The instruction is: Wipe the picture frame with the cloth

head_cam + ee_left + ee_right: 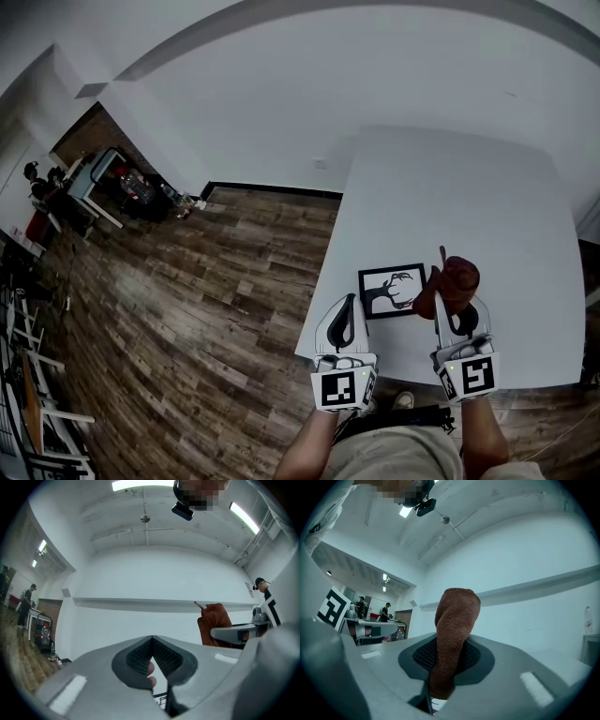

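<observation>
— Where is the frame lying?

— The black rectangular picture frame [392,291] is lying flat on the white table [487,206], close to the edge nearest the person. It is showing a black figure on white. In the left gripper view only a sliver of it [161,700] is peeking out below the jaws.

— What is the left gripper doing?

— The left gripper [352,302] is hovering just beside the frame's left edge. Whether it is touching the frame I cannot tell. Its jaws are meeting at the tips [151,641], with nothing clamped between them.

— And the right one?

— The right gripper [448,300] is sitting just off the frame's right edge, jaws clamped [449,660] on a rust-brown knitted cloth [452,634]. The cloth [452,281] is bunching up past the jaw tips, next to the frame's upper right corner. Contact with the frame: cannot tell. From the left gripper's side the cloth [214,623] is standing upright.

— Anything else near the frame?

— A brown wooden plank floor [206,281] is showing well to the frame's left, past the table edge.
</observation>
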A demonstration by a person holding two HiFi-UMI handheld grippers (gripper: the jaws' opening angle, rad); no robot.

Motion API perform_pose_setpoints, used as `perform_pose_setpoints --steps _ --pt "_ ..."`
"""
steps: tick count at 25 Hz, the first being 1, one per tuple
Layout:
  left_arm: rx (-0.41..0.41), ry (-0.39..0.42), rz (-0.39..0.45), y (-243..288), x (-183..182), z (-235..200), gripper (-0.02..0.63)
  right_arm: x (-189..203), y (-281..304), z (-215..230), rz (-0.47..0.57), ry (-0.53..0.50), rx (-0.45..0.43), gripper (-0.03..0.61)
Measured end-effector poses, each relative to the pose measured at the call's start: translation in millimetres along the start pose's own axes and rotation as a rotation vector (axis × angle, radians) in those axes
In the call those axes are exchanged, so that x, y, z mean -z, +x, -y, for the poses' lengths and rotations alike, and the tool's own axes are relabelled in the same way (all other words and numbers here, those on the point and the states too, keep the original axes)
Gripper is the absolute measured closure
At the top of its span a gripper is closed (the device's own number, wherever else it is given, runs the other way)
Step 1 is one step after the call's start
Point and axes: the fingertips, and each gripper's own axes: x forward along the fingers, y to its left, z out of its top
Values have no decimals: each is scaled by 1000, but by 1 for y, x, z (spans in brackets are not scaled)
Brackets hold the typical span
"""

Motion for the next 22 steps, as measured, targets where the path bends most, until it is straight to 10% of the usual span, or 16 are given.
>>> perform_pose_setpoints --steps 22 --pt "13 15 -5 2 4 6 614 16 1 4 -47 22 -13 482"
